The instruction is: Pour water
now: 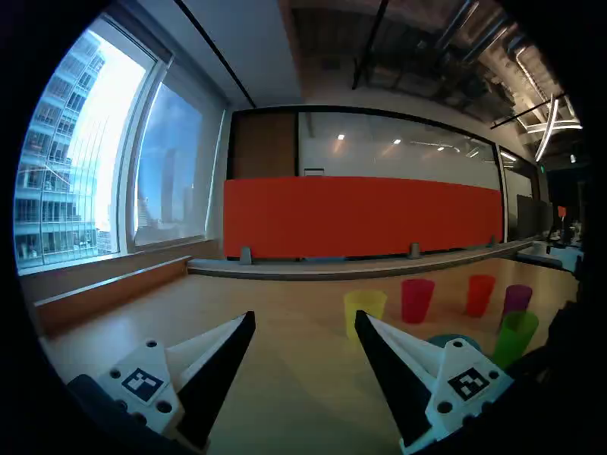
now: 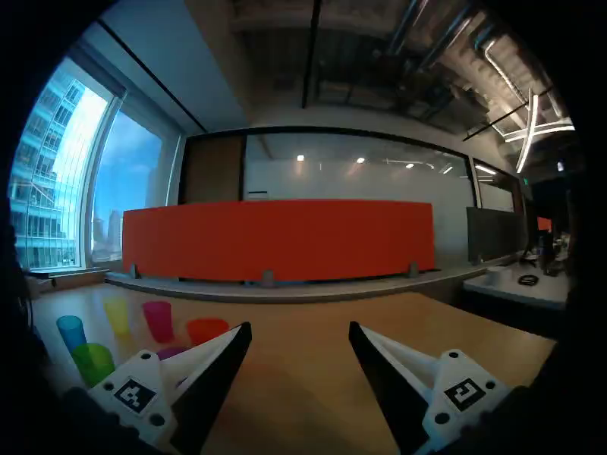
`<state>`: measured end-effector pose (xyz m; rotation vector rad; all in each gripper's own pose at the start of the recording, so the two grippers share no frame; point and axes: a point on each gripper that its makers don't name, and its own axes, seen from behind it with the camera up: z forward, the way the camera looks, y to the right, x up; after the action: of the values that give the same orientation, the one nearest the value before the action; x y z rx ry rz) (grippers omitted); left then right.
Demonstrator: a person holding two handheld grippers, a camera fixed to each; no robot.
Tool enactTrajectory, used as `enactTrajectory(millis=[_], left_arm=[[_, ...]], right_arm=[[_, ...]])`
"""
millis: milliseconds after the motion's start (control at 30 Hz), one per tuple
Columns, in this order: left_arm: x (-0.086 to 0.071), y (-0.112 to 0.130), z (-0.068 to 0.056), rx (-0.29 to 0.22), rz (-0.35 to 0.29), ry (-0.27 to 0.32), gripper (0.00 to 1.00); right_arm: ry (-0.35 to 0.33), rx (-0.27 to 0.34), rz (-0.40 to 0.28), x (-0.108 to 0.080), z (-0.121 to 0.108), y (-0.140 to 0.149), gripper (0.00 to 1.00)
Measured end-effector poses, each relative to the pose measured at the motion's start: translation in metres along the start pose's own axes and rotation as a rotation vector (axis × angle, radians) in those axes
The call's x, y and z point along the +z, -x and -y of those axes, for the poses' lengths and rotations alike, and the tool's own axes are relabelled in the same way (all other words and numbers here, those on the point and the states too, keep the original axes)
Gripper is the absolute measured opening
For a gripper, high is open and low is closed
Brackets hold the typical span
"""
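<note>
Jaws wide apart on both grippers, nothing between them. Left gripper (image 1: 303,315) hangs over bare tabletop (image 1: 288,292), clear of every cup.

Left gripper view, cups ahead and to the right, all upright on the tabletop:
- yellow cup (image 1: 364,309) is closest to the gap, just past the right fingertip
- pink cup (image 1: 417,299) is beside it, with the orange cup (image 1: 480,294) and purple cup (image 1: 517,298) in a loose row farther right
- green cup (image 1: 516,336) is nearer me, in front of purple
- blue cup (image 1: 454,341) is mostly hidden behind the right finger, I see only its rim

Right gripper (image 2: 299,324) also hangs over bare wood, touching nothing.

Right gripper view, same cups off to the left:
- blue cup (image 2: 72,331) and green cup (image 2: 93,362) are farthest left, green nearer me
- yellow cup (image 2: 117,315), pink cup (image 2: 158,320) and orange cup (image 2: 206,330) run toward the left finger
- purple cup (image 2: 171,353) pokes out just beside that finger, mostly covered

I can't tell whether any cup holds water. Red partition (image 1: 356,216) runs along the far edge of the tabletop. Window (image 1: 83,174) is on the left.
</note>
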<state>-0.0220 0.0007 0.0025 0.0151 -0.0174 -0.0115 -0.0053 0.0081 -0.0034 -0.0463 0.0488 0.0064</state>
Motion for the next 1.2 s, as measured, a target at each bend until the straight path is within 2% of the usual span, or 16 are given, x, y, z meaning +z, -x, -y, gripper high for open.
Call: enactTrajectory(millis=[567,1200], left_arm=[[0.000,0.000,-0.001,0.000,0.000,0.000,0.98],[0.000,0.000,0.000,0.000,0.000,0.000,0.97]], right_arm=[[0.006,-0.014,0.046,0.001,0.000,0.013,0.99],[-0.004,-0.013,0.048,0.000,0.003,0.013,0.99]])
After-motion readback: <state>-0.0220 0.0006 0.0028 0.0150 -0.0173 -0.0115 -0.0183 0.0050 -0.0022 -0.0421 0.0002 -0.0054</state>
